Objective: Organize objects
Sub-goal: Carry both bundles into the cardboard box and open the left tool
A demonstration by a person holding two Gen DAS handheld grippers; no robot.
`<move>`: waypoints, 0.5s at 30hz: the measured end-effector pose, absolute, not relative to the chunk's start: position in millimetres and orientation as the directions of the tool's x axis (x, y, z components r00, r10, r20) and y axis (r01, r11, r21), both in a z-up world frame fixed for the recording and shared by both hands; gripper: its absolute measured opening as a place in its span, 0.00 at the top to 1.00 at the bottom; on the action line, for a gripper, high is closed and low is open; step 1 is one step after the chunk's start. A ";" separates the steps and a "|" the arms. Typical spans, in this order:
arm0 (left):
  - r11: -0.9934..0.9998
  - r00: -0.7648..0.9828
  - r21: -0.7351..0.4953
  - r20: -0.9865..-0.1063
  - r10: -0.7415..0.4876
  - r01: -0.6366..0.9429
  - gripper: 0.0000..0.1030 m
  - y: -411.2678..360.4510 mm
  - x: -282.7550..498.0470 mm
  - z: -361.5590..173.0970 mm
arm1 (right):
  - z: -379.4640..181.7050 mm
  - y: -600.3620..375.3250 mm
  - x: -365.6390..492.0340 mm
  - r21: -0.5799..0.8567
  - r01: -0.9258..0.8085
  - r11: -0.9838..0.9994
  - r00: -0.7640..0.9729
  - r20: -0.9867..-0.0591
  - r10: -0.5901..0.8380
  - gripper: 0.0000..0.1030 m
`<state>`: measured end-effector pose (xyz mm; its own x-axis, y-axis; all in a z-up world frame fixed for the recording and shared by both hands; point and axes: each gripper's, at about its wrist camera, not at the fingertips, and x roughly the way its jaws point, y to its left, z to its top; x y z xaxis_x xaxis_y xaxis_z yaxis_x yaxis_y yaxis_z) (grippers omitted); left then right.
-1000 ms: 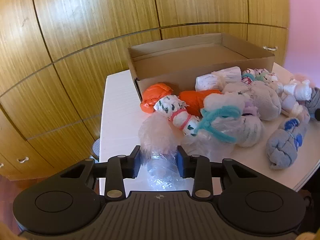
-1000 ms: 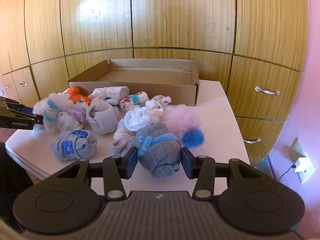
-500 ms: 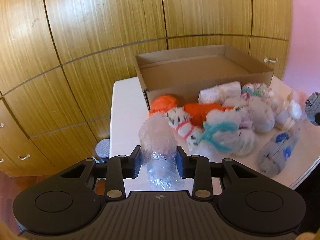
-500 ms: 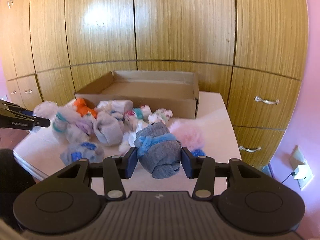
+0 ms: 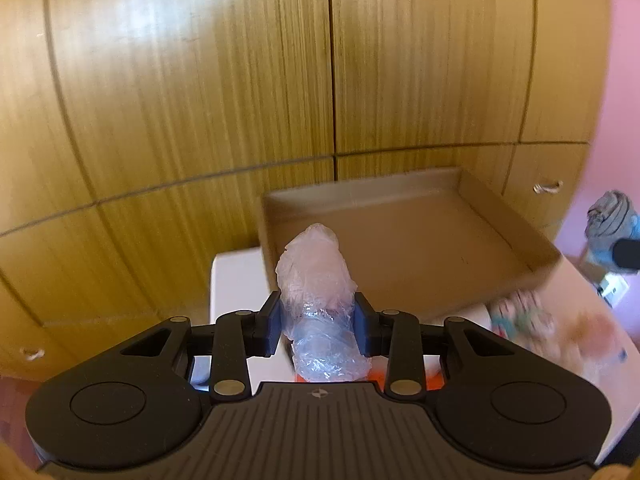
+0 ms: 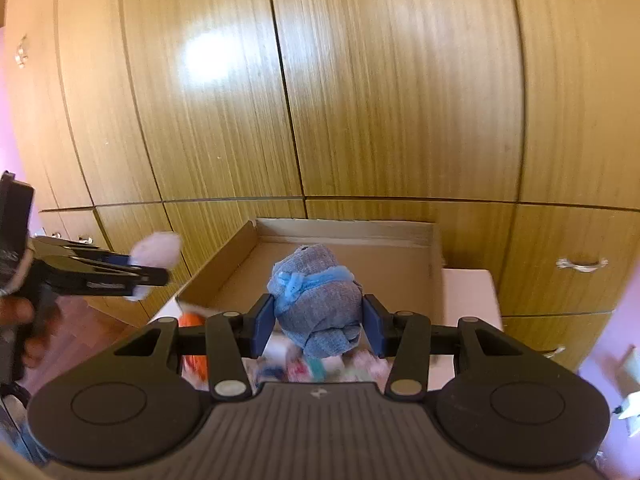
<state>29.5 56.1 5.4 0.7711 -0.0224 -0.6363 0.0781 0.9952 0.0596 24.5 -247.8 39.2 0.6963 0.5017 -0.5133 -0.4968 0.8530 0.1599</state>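
Observation:
My left gripper (image 5: pixel 318 322) is shut on a pale pink bundle wrapped in clear plastic (image 5: pixel 316 276), held in the air in front of the open cardboard box (image 5: pixel 500 208). My right gripper (image 6: pixel 318 326) is shut on a grey rolled sock bundle with a light blue tie (image 6: pixel 316 300), also lifted, facing the box (image 6: pixel 224 260). In the right wrist view the left gripper (image 6: pixel 132 276) shows at the left with the pink bundle (image 6: pixel 156 250). The grey bundle (image 5: pixel 610 220) appears at the right edge of the left wrist view. The box floor that shows is bare.
The box stands at the back of a white table (image 5: pixel 236 280) against wooden cabinet doors (image 5: pixel 240 80). Several blurred sock bundles (image 5: pixel 528 320) lie on the table before the box. A hand (image 6: pixel 16 312) holds the left gripper. Drawer handles (image 6: pixel 582 264) sit at the right.
Both grippers have risen off the table with their bundles and moved toward the box. The pile of bundles has dropped low in both views and is blurred.

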 end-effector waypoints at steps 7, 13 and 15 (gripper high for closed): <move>0.996 0.735 0.038 -0.677 -0.035 0.082 0.59 60.3 118.7 -16.2 | 36.2 -200.9 98.4 0.293 -0.484 0.825 0.604 -0.570 0.557 0.58; 0.996 0.704 0.044 -0.710 -0.024 0.078 0.59 61.3 170.0 -42.3 | 17.7 -154.2 156.5 0.263 -0.501 0.825 0.560 -0.627 0.541 0.58; 0.994 0.695 0.056 -0.719 -0.024 0.092 0.58 58.9 183.1 -50.6 | 9.4 -141.8 176.7 0.253 -0.499 0.829 0.550 -0.647 0.528 0.58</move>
<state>183.1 58.9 -50.6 0.6946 -0.0236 -0.7190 0.0920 0.9942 0.0562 176.7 -141.8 9.4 0.5501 0.5280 -0.6470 -0.4986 0.8292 0.2526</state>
